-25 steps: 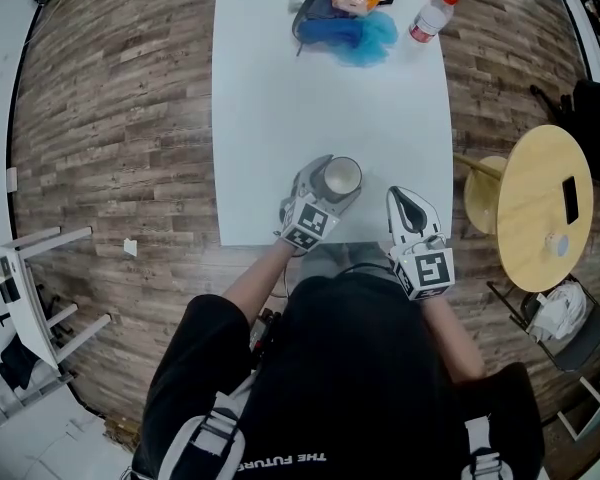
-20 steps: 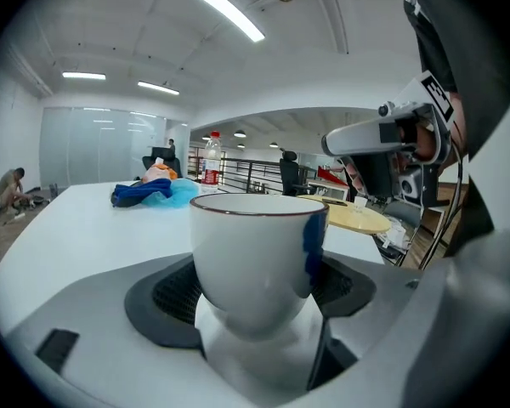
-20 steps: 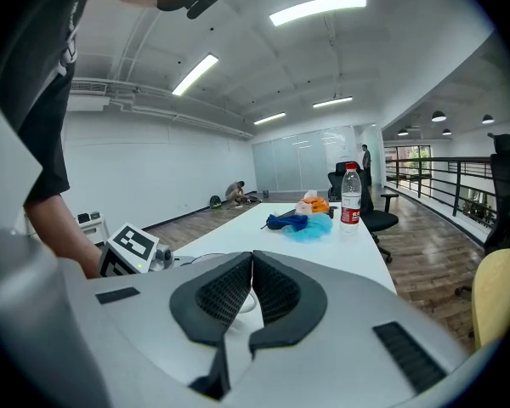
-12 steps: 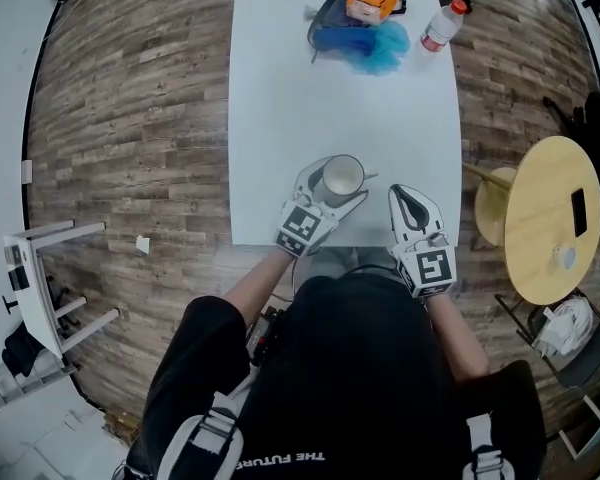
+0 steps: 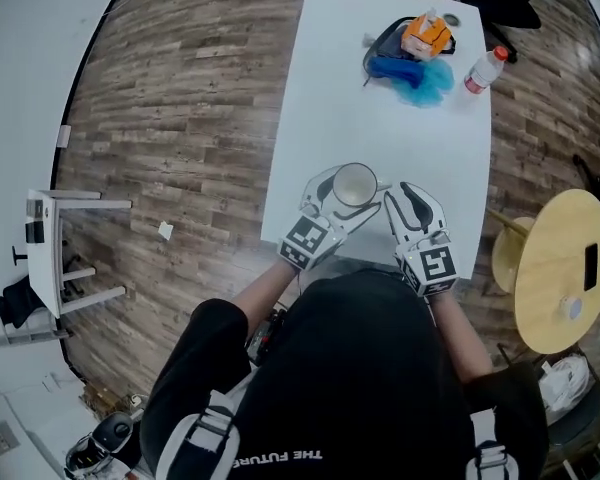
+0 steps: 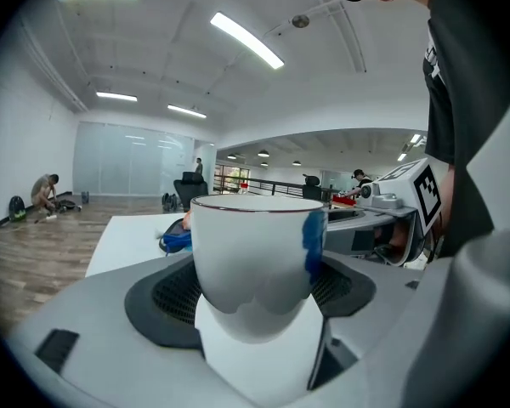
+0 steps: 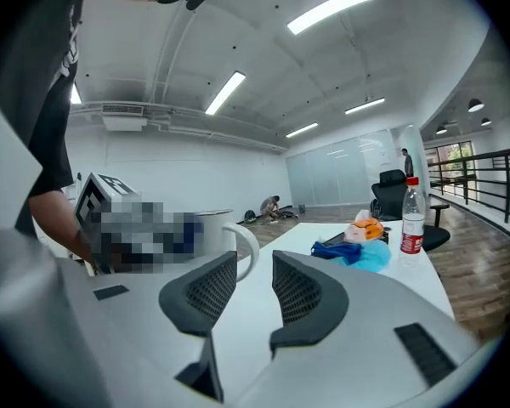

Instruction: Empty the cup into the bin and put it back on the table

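Observation:
A white cup (image 5: 356, 182) with a dark rim stands upright between the jaws of my left gripper (image 5: 351, 192), which is shut on it above the near edge of the white table (image 5: 380, 108). In the left gripper view the cup (image 6: 255, 253) fills the middle and the dark pads (image 6: 174, 291) press its lower sides. What is inside it is hidden. Just right of the cup is my right gripper (image 5: 408, 196); its jaws have just been opening and nothing is between them. In the right gripper view (image 7: 255, 287) the cup's handle (image 7: 248, 249) curves just beyond the left jaw.
At the table's far end lie a dark bag with blue cloth and an orange pack (image 5: 410, 53) and a red-capped plastic bottle (image 5: 483, 69). A round wooden side table (image 5: 560, 268) stands to the right, a white stand (image 5: 55, 253) on the wood floor to the left. No bin is in view.
The cup has risen in my left gripper. My right gripper has moved in closer to the cup and its jaws have parted. The head view has swung, so the table now sits further right.

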